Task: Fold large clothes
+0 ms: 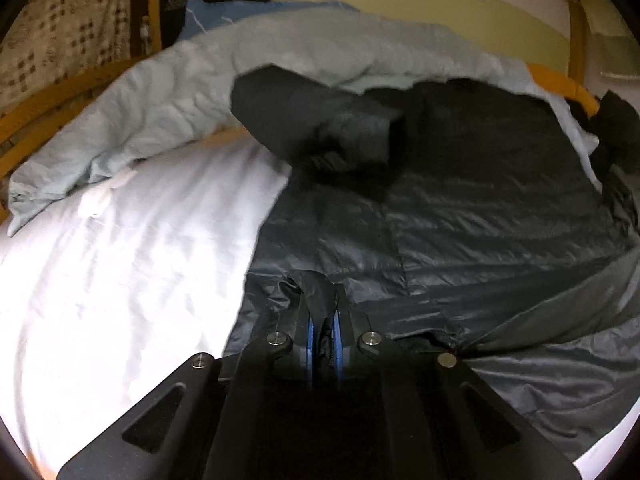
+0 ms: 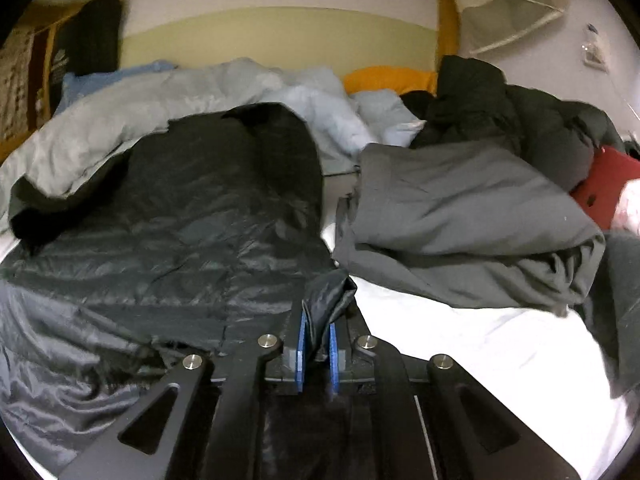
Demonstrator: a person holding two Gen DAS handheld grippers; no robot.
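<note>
A dark, shiny quilted jacket (image 1: 460,208) lies spread on the white bed sheet (image 1: 120,264), one sleeve folded across its upper part. My left gripper (image 1: 324,312) is shut on a bunch of the jacket's hem at its lower left corner. The right wrist view shows the same jacket (image 2: 192,216) on the left half of the bed. My right gripper (image 2: 318,332) is shut on a pinch of the hem at the jacket's lower right corner, with fabric standing up between the blue pads (image 2: 301,340).
A pale blue duvet (image 1: 208,88) is heaped behind the jacket along the headboard. A folded grey garment (image 2: 460,220) and a dark pile of clothes (image 2: 500,104) lie to the right, beside a red object (image 2: 608,188). An orange pillow (image 2: 388,78) sits at the back.
</note>
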